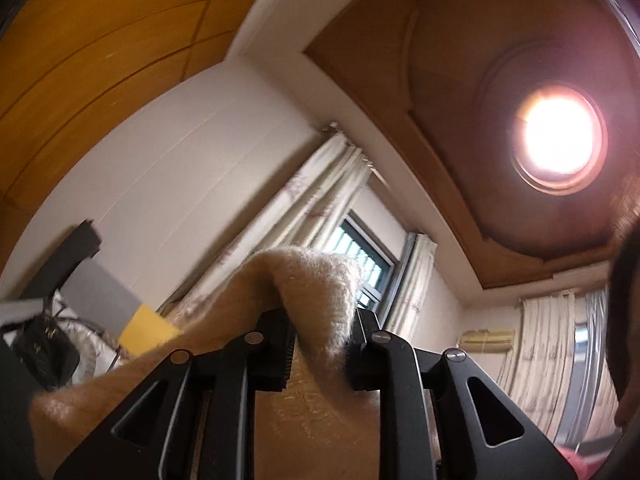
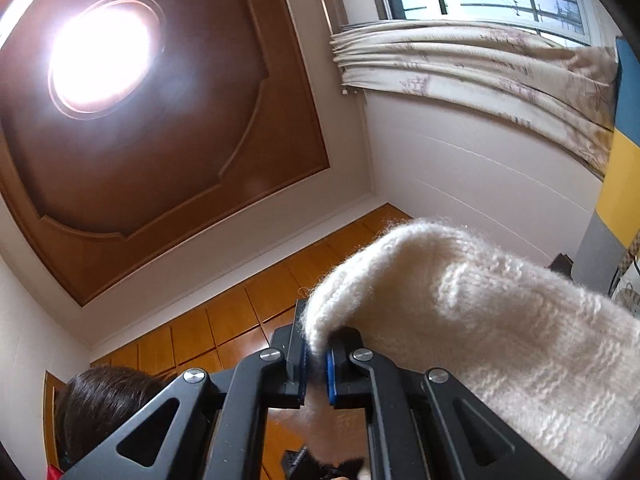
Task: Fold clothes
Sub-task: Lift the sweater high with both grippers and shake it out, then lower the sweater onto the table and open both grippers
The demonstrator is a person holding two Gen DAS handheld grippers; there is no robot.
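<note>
One cream knit sweater [image 2: 480, 320] hangs below one round ceiling lamp [image 2: 102, 56], pinched at two spots: the left gripper [image 1: 320, 344] and the right gripper [image 2: 316, 360] are each clamped on a fold.

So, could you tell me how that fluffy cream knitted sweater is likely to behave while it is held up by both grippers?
Probably floppy: the cream knitted sweater folds limply over the right gripper and droops past the left gripper. Likely light for its bulk, being loose and fuzzy. It looks unlikely to slip, since the thick knit bunches between the pads.
</note>
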